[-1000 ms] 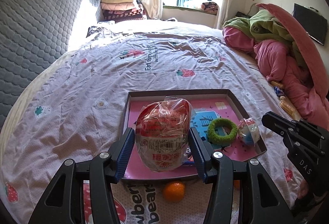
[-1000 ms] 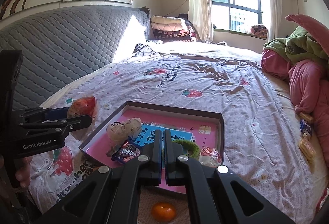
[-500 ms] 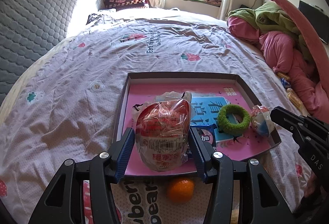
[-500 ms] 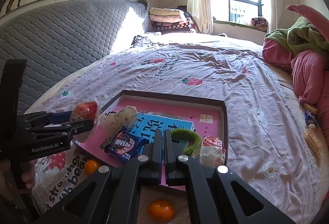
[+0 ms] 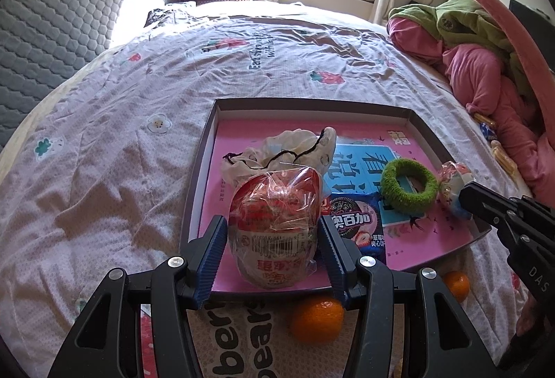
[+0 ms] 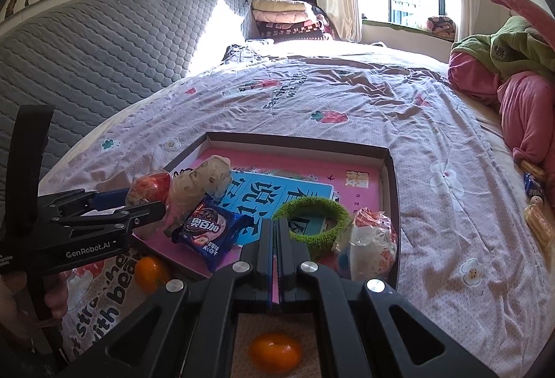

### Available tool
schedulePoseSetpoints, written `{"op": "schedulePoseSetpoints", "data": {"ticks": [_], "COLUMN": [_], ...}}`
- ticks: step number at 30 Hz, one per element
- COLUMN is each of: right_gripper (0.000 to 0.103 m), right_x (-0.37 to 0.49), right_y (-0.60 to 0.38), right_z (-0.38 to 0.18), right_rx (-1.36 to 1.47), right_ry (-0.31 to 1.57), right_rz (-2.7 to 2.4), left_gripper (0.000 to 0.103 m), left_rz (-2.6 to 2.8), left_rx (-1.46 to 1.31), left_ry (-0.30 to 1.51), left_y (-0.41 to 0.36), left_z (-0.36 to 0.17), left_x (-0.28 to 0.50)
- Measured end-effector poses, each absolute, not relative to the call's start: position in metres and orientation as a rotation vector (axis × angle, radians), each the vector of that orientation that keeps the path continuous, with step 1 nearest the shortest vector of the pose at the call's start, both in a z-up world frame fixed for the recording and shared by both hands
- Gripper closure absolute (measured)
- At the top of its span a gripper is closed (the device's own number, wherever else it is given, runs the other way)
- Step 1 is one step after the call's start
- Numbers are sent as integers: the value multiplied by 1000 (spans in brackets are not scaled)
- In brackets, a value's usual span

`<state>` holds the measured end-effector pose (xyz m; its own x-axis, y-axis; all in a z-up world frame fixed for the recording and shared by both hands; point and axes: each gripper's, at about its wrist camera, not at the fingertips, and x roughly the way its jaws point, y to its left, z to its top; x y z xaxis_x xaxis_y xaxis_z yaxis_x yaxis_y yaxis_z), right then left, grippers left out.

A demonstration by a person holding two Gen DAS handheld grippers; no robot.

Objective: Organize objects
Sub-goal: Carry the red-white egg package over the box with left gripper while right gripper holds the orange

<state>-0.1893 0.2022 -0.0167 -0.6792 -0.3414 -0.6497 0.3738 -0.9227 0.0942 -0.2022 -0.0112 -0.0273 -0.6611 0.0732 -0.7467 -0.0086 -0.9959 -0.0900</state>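
Observation:
My left gripper (image 5: 274,239) is shut on a red egg-shaped snack in clear wrap (image 5: 275,225), held over the near left part of a brown-rimmed tray (image 5: 312,105) with a pink floor. The right wrist view shows that gripper (image 6: 145,201) and the snack (image 6: 151,185) at the tray's left edge (image 6: 184,152). In the tray lie a white pouch (image 5: 288,149), a blue cookie packet (image 5: 353,225), a green fuzzy ring (image 5: 409,185) and a wrapped toy (image 5: 451,176). My right gripper (image 6: 276,225) is shut and holds nothing, low over the tray's near edge beside the ring (image 6: 312,221).
Two oranges (image 5: 317,319) (image 5: 456,284) lie on the bedspread just in front of the tray. Pink and green bedding (image 5: 485,65) is piled at the right, with snack packets (image 6: 536,218) beside it. A grey quilted headboard (image 5: 52,31) runs along the left.
Both grippers have sunk toward the tray, which now looks nearer and larger. The left still carries the red snack; the right has stayed shut.

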Motion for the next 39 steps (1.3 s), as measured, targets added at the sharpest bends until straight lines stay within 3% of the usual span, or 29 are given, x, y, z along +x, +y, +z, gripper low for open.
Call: {"op": "schedulePoseSetpoints", "data": {"ticks": [28,39], "right_gripper": [100,86], "right_x": [-200,-203], "right_y": [201,200], "right_z": [-35,-42], "right_rx": [1051,1086], "right_ry": [66,75], "right_rz": [-2569,-2567], "left_gripper": [47,47], "left_rz": [2830,2832], "left_rx": [-1269,-1262], "left_ry": [-120,-138], "left_y": [-12,-13], "left_z": [-44,-46], "left_x": [-213,-216]}}
